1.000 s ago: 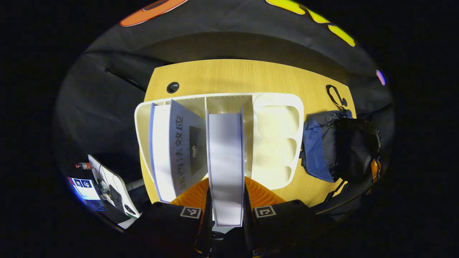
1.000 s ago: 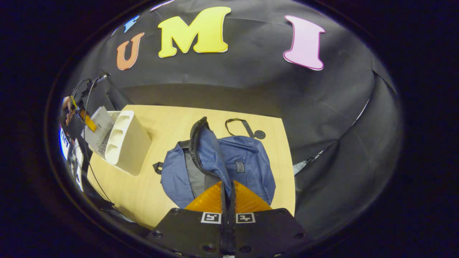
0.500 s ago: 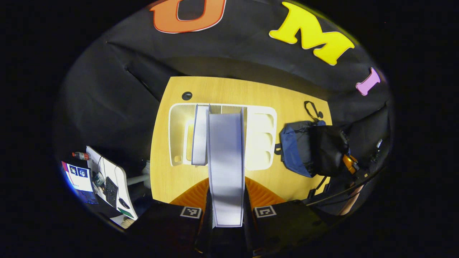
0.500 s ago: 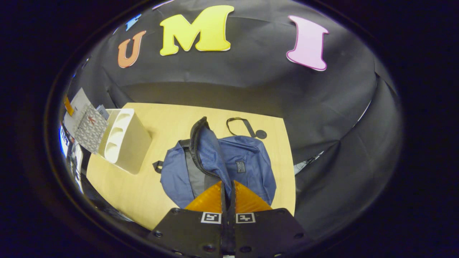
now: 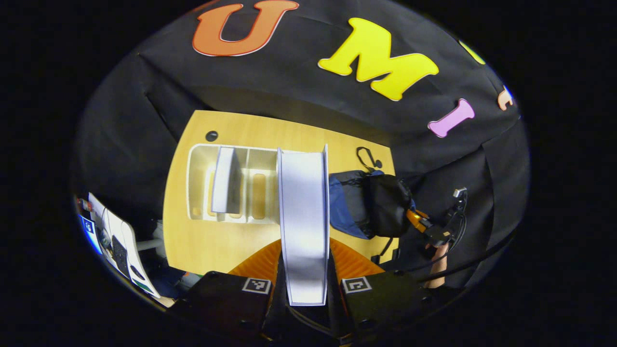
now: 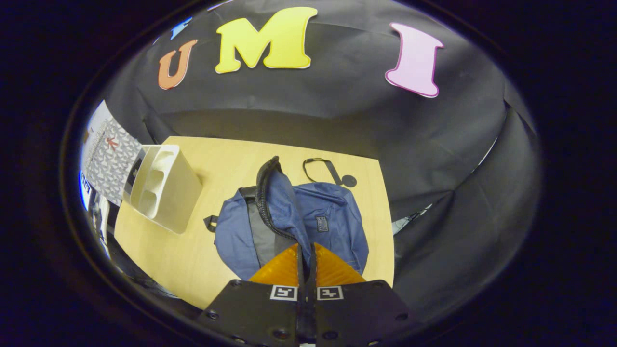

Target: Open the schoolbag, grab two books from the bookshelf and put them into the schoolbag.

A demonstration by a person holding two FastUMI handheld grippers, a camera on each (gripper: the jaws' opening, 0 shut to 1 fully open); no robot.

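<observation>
We hold the first book (image 5: 303,226) clamped edge-on between the fingers of the left gripper (image 5: 304,270), lifted clear of the bookshelf (image 5: 226,185), which lies ahead and to the left of the claw. One book (image 5: 222,179) remains there. The right gripper (image 6: 305,267) pinches the flap of the schoolbag (image 6: 289,221); the zip appears open, though the interior is unclear. Both insertions remain.

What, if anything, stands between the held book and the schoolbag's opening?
Nothing visible. The left hand-held gripper holds the white book above the wooden table; the right hand-held gripper holds up the blue fabric schoolbag's flap.
</observation>
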